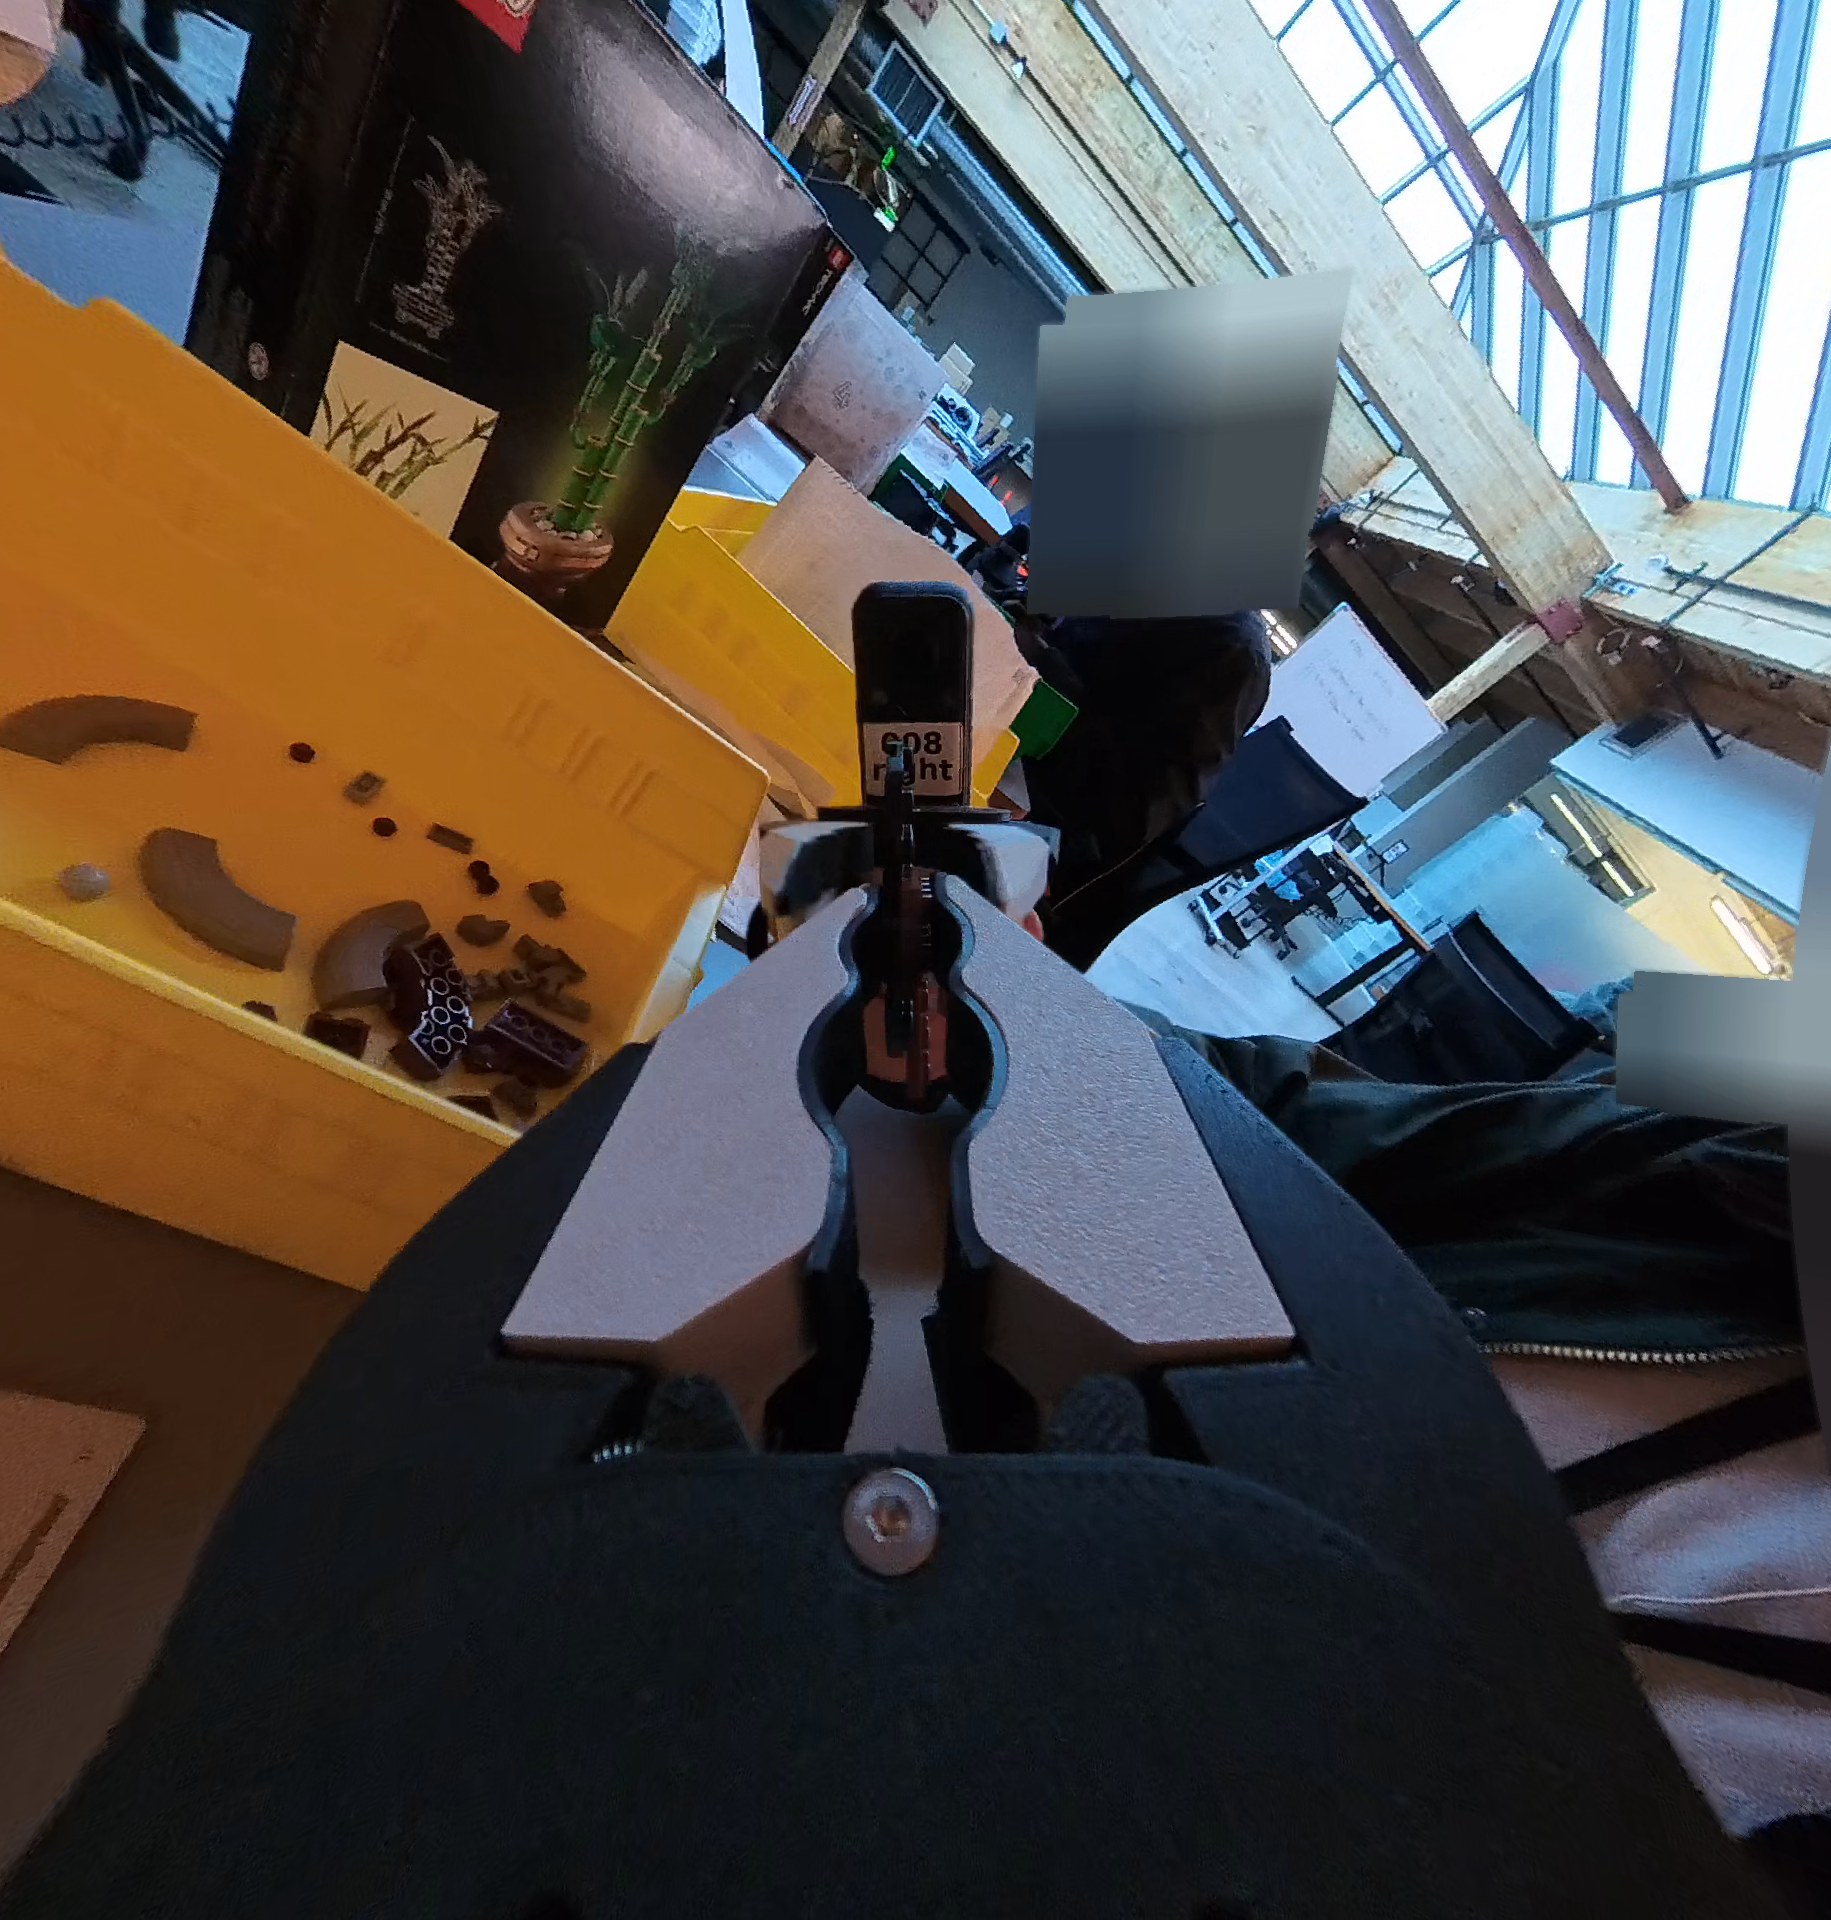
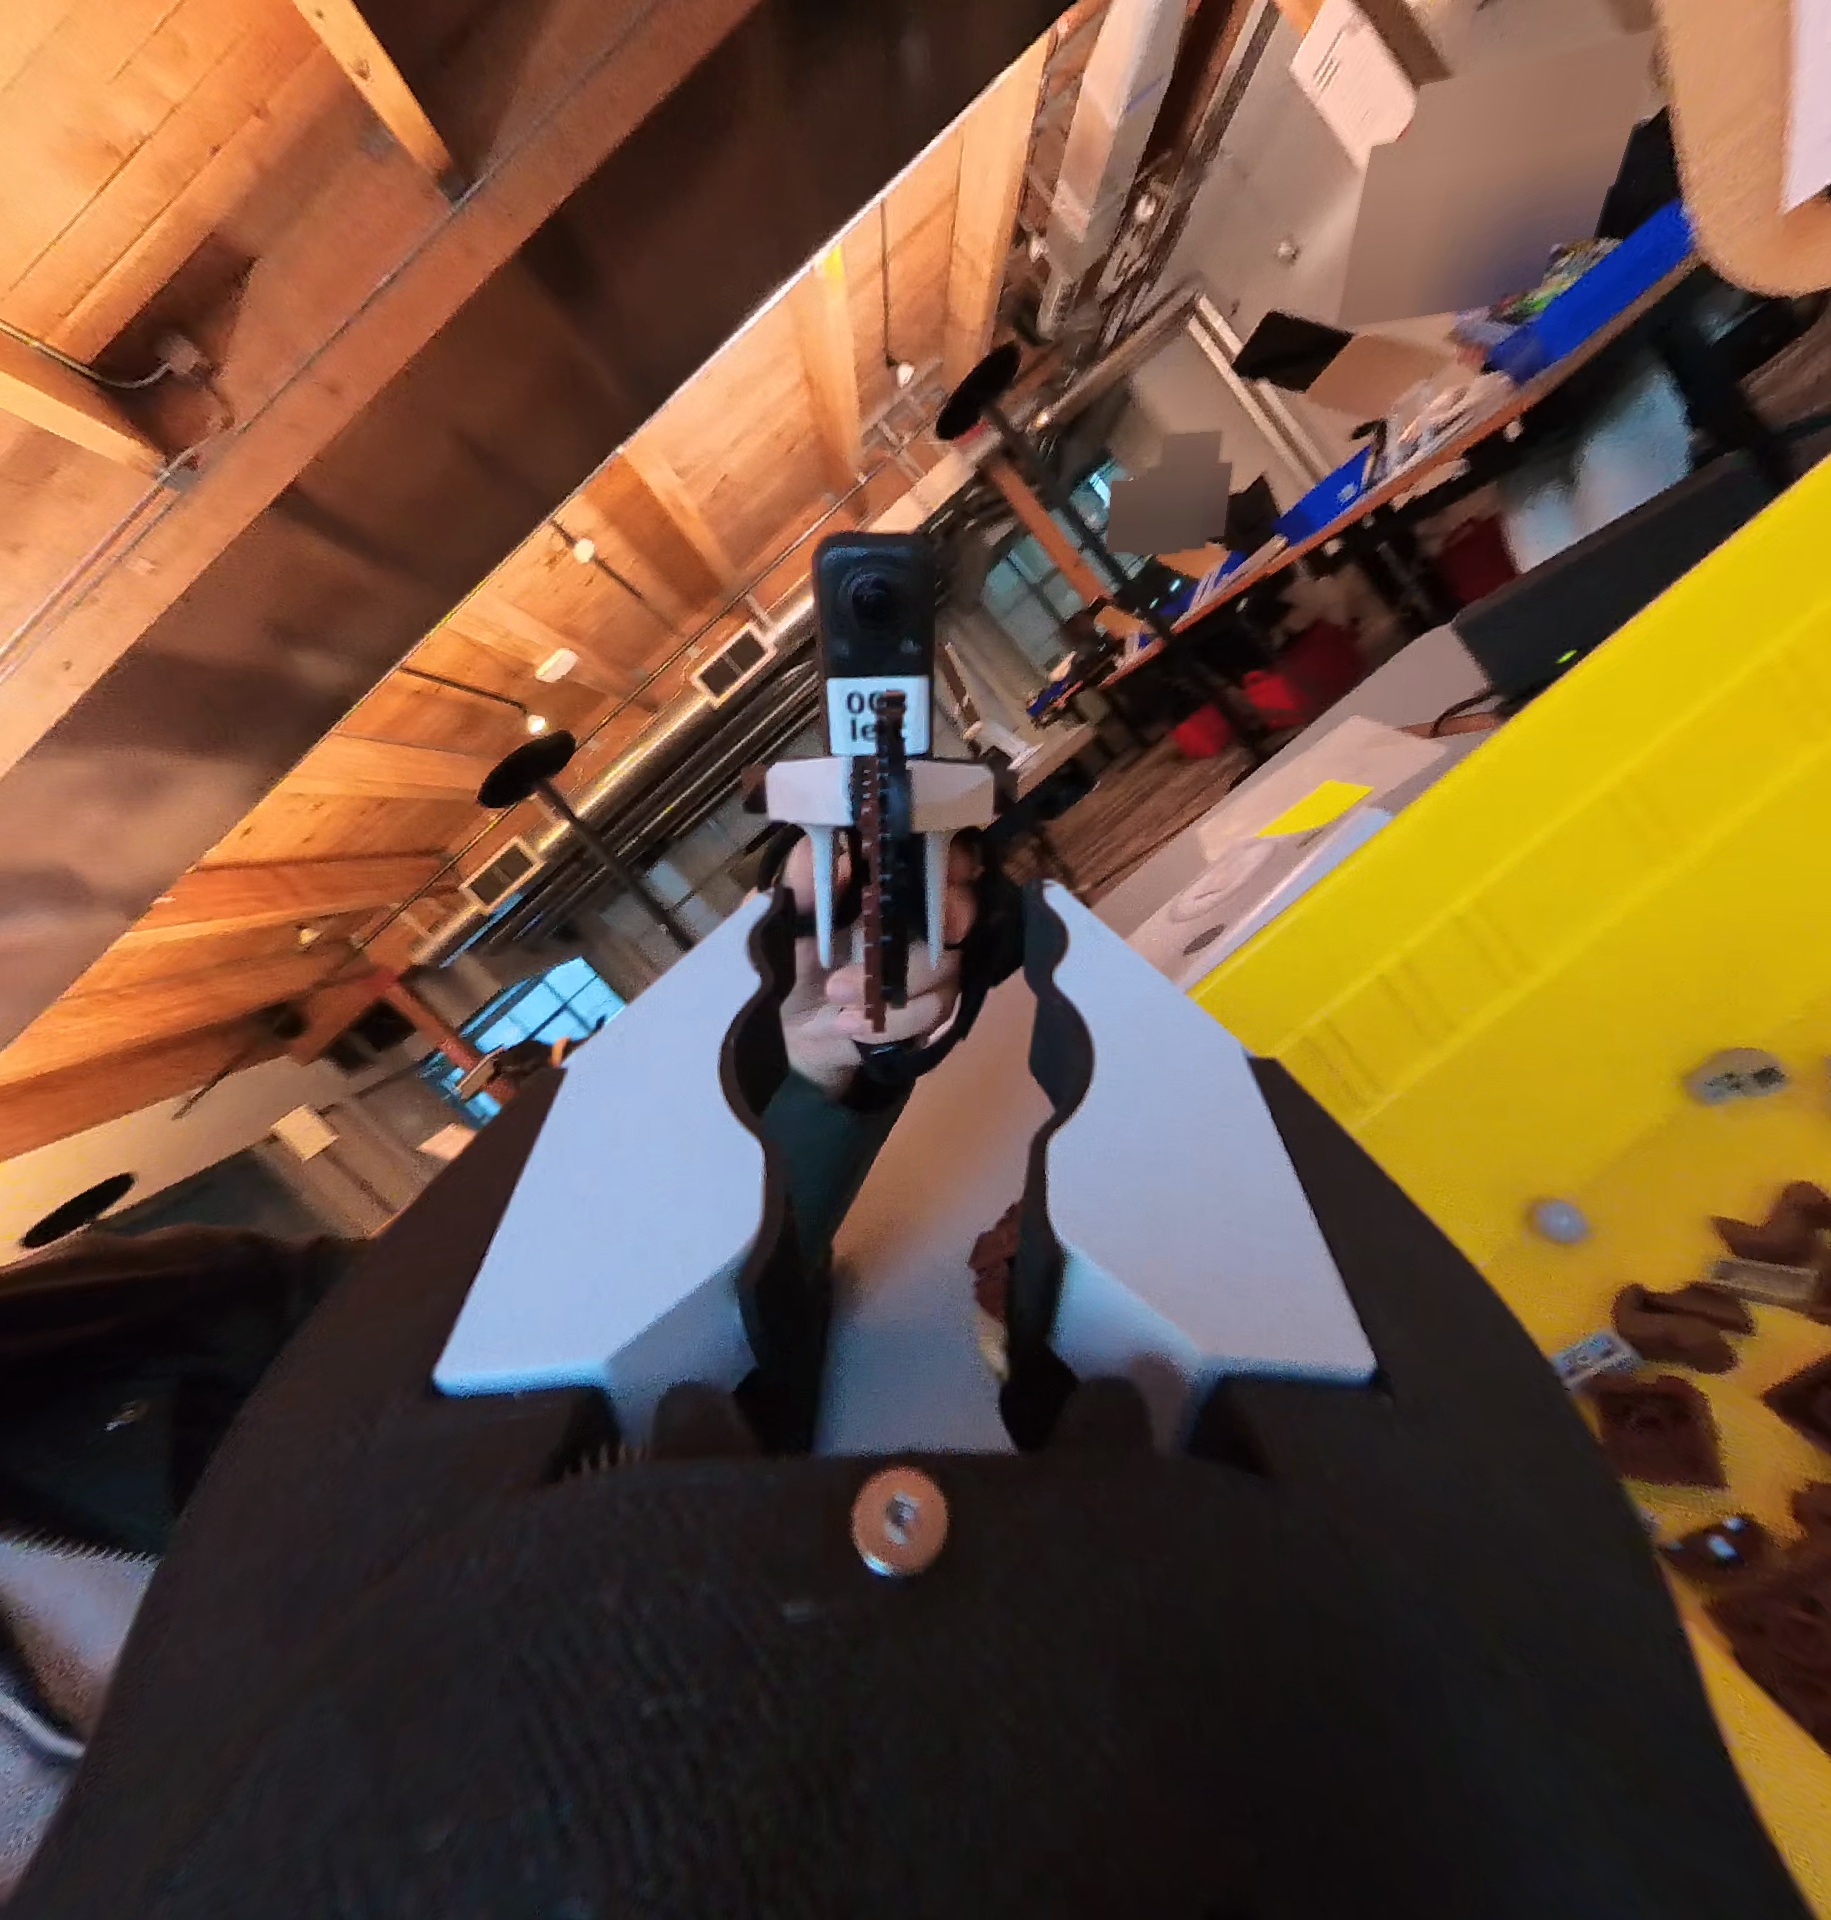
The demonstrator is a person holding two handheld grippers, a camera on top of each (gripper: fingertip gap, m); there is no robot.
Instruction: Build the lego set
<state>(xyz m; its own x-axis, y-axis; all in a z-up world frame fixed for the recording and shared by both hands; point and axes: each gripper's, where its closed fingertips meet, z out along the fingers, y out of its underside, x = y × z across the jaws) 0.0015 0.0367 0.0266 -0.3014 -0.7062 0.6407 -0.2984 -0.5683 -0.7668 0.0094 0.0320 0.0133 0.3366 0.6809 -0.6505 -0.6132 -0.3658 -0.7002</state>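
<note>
We saw wooden ceiling beams [image 2: 267, 260] overhead and a large skylight window [image 1: 1617, 208] beside them. A whiteboard [image 1: 1347, 696] stood far off in the room. Long worktables [image 2: 1410, 468] carried blue bins [image 2: 1597, 281], and red containers [image 2: 1295, 675] sat below them.

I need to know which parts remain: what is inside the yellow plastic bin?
In the yellow plastic bin: curved dark brown lego arches, dark studded bricks, small black pieces and one grey round stud. The near wall hides some.
</note>
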